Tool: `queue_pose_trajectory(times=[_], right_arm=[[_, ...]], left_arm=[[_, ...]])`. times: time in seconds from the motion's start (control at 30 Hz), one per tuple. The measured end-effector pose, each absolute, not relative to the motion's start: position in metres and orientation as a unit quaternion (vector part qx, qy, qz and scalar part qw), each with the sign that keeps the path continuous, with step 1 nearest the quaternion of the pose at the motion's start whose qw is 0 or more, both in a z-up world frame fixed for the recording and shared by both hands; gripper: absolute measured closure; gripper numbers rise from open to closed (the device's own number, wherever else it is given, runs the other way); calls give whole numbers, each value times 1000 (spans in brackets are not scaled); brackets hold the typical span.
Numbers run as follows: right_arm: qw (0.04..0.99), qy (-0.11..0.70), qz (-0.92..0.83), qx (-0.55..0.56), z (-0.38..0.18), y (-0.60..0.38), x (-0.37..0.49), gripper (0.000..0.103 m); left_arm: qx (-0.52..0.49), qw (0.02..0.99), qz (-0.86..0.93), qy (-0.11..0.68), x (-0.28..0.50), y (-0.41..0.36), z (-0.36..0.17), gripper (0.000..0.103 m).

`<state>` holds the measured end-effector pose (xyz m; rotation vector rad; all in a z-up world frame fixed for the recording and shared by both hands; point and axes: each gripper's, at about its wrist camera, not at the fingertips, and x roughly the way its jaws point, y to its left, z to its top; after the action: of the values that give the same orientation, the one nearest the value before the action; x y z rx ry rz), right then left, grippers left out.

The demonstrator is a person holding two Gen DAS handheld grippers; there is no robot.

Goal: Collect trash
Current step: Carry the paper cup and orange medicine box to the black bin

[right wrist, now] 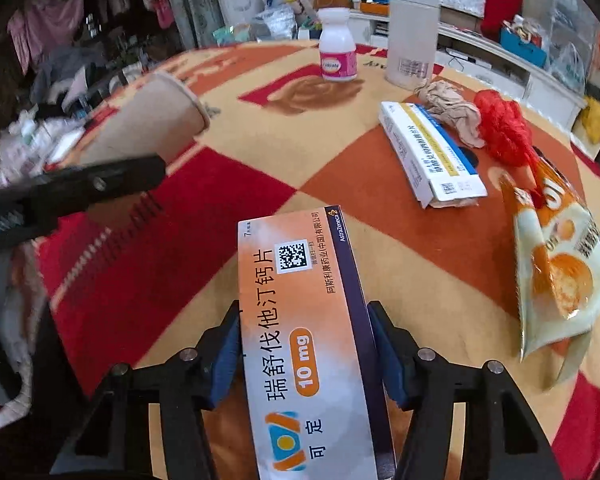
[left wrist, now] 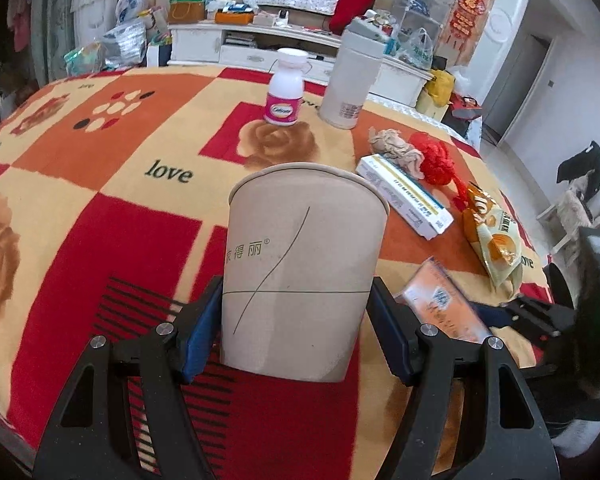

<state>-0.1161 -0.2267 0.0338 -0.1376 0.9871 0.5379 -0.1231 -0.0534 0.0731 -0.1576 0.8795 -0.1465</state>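
The left tool (left wrist: 296, 320) clamps the paper cup (left wrist: 304, 264) upright near the bench's (left wrist: 100, 208) near edge; the right tool (right wrist: 304, 356) grips the orange medicine box (right wrist: 300, 320) beside it; the person should tip the box's narrow end into the cup's mouth, keeping the cup steady.

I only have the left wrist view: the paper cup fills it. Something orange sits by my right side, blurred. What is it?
Observer: An orange medicine box, gripped between the right tool's blue pads.
Operator: Any readable print on it?
Observer: Yes, "10 mg", "AstraZeneca" and a QR code on the top face.
Operator: How does my cup look from over there?
Observer: The paper cup leans, its rim pointing toward the pink-labelled bottle; the left tool clamps its lower part.
Operator: The white box near the snack bag, is it closed?
Observer: No, the white box's near end flap is open.
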Motion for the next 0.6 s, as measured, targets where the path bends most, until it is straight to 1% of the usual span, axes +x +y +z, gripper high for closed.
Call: queue_pose_trajectory(times=[0.23, 0.6], right_arm=[[871, 435, 226, -37, 66, -278, -134, 45], [897, 414, 152, 6, 88, -370, -155, 45]], left_arm=[[-59, 906, -98, 408, -128, -94, 86, 34], [-20, 905, -167, 391, -128, -185, 104, 34]])
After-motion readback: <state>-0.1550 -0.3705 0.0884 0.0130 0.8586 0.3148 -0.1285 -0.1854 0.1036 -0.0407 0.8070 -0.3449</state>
